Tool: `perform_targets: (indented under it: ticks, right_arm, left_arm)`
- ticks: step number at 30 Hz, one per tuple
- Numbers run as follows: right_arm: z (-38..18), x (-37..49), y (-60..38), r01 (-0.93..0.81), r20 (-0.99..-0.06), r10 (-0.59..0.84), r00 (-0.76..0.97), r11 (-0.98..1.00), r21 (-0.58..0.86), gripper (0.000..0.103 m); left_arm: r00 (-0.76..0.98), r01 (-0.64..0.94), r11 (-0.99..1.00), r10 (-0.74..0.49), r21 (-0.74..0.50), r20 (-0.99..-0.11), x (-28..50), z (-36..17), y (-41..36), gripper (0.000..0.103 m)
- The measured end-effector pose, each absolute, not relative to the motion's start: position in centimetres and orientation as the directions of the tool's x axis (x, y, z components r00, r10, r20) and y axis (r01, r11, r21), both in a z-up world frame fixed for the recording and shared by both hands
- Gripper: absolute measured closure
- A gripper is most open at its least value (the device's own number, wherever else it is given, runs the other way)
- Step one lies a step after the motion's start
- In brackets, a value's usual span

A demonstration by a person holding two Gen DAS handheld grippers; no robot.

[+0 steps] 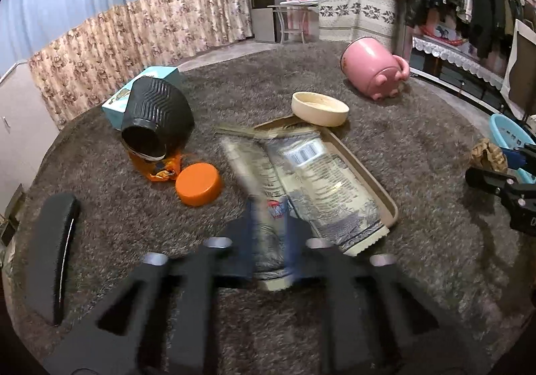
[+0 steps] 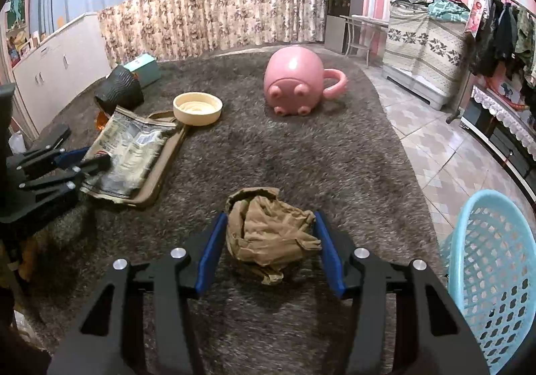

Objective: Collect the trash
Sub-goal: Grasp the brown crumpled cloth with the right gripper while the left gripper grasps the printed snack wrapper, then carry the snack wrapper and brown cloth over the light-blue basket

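Note:
My left gripper (image 1: 269, 224) is shut on the near end of a crumpled silver printed wrapper (image 1: 301, 174), which lies partly over a tan tray (image 1: 368, 174) on the brown carpet; it also shows in the right wrist view (image 2: 130, 150). My right gripper (image 2: 268, 231) is closed on a crumpled brown paper ball (image 2: 268, 234), its blue pads touching both sides. The right gripper with the paper also shows at the right edge of the left wrist view (image 1: 489, 154). A light blue mesh basket (image 2: 492, 274) stands just to the right.
On the carpet: a tipped black ribbed container (image 1: 154, 114) on an orange wrapper (image 1: 157, 170), an orange lid (image 1: 198, 184), a cream bowl (image 1: 320, 108), a tipped pink pig-shaped bin (image 2: 294, 80), a teal box (image 1: 147, 83), a black case (image 1: 53, 254). Tiled floor lies right.

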State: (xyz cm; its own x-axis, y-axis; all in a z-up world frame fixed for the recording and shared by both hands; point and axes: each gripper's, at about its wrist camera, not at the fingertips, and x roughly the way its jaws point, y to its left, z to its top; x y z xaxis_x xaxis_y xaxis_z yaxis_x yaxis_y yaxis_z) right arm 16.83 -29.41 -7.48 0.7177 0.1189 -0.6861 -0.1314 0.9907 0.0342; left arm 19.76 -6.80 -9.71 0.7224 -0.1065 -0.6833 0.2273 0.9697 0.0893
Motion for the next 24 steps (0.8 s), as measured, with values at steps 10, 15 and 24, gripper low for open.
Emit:
perform_targets:
  ticks: [10, 15, 24]
  right_arm:
    - [-6.1, 15.8, -31.5, -0.082, -0.649, 0.09, 0.756, 0.996, 0.043, 0.05]
    - [-5.7, 15.2, -33.8, -0.033, -0.633, 0.053, 0.772, 0.998, 0.044, 0.05]
    - [-3.9, 13.2, -39.4, 0.134, -0.591, -0.082, 0.802, 0.99, 0.044, 0.05]
  left_arm:
    - [0.776, 0.238, 0.968, -0.142, 0.076, -0.615, 18.5, -6.6, -7.9, 0.098]
    - [0.825, 0.259, 0.961, -0.166, 0.101, -0.54, 17.9, -3.7, -10.1, 0.098]
    - [0.836, 0.378, 0.919, -0.286, 0.114, -0.468, 16.8, -1.1, -18.0, 0.098]
